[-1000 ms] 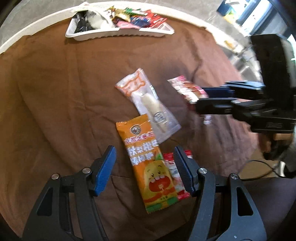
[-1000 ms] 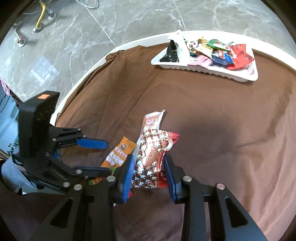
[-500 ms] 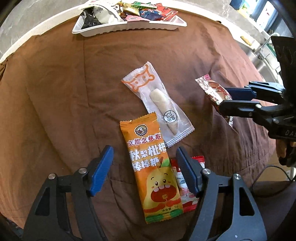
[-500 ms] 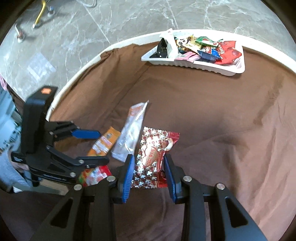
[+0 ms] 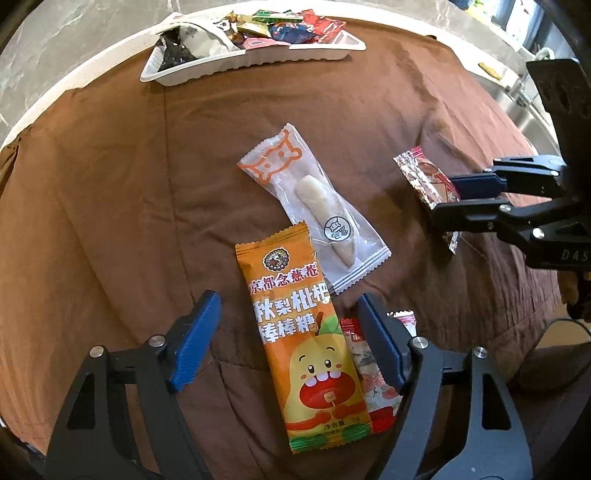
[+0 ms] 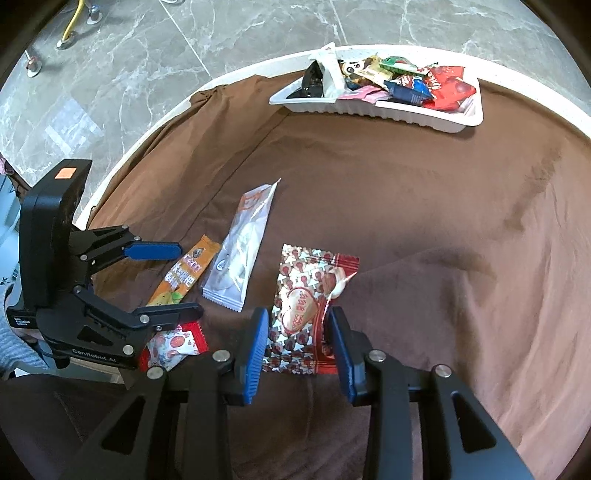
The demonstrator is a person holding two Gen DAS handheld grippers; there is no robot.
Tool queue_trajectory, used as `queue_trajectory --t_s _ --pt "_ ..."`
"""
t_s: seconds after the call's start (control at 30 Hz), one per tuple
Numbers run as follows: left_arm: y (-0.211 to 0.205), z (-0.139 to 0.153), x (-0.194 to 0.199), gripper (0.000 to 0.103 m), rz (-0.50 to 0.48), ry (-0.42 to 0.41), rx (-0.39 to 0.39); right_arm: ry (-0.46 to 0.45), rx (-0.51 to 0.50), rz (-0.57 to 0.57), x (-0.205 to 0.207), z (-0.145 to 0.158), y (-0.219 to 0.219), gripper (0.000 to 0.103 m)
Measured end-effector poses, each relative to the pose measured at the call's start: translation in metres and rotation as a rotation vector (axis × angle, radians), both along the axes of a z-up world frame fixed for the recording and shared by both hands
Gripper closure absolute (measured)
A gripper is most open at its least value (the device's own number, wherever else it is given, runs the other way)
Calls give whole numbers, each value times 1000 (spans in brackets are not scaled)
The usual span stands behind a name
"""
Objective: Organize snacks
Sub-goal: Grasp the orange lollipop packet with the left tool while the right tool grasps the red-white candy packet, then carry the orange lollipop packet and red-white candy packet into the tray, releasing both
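Snacks [image 5: 280, 29]: mostly heaped in the white tray [image 5: 236, 62] at the far edge of the desk [image 5: 74, 85], with four more out on the brown cloth [image 5: 110, 221] nearer in, apparently waiting to go the same way. At the left, the left hand-held gripper [image 5: 287, 299]: pointing steeply down over the orange packet [image 5: 295, 332], jaws wide and just now opening further, one blue pad on either side of the wrapper and neither touching it, so nothing held yet; probably spread that far to clear the packet's width before closing in. Half tucked under the orange packet's right edge, a small red packet [image 5: 369, 387], likely to shift when its neighbour is lifted. Just beyond, lying aslant on the cloth, a clear packet [image 5: 314, 206] with a pale stick inside, its lower corner touching the orange one. At the right, the right hand-held gripper [image 5: 443, 199]: jaws narrow, pinching a red-and-silver packet [image 5: 421, 173] across its width near one end, low over the cloth, the free end sticking out past the fingertips; whether any part of it rests on the cloth, hard to tell.
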State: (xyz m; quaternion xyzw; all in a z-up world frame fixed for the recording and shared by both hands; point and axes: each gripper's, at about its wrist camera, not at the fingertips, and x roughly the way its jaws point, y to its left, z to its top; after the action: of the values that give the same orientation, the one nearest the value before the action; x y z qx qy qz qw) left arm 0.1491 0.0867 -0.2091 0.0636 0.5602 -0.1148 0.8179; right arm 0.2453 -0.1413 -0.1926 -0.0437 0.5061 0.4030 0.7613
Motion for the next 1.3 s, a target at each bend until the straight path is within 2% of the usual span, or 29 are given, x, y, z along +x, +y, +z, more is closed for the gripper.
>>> queue_trajectory --t_s 0.1,0.17,0.2,0.3,0.37,0.43,0.6,0.67,0.7,0.87,1.03,1.3 --pt "5 2 -1 40 12 -3 -4 7 -1 -6 1 -2 0 65" --pt "12 5 0 65 35 -13 4 10 4 -10 1 -3 -1 65" --pt "15 5 0 70 45 -18 11 13 7 -11 2 -3 -1 65" --pt "23 6 2 73 48 -12 -16 13 10 -11 2 -3 -2 65" --pt "25 7 4 80 56 -8 -15 14 10 -11 2 -3 -2 65" --pt "30 8 6 80 81 -1 -51 14 13 -13 3 -3 -3 65" --pt "34 11 7 81 90 -9 -61 1 0 -3 3 -3 -3 65" --pt "32 11 7 81 81 -9 -60 -20 -24 7 1 -3 -1 69" --pt "32 11 8 81 77 -8 -63 -35 -40 13 0 -2 0 76" --pt "32 6 11 81 74 5 -81 -74 -73 30 0 2 4 84" --pt "36 7 14 81 80 5 -105 -70 -45 23 1 7 1 86" --pt "39 21 22 81 81 -17 -137 -14 30 -18 10 17 -10 87"
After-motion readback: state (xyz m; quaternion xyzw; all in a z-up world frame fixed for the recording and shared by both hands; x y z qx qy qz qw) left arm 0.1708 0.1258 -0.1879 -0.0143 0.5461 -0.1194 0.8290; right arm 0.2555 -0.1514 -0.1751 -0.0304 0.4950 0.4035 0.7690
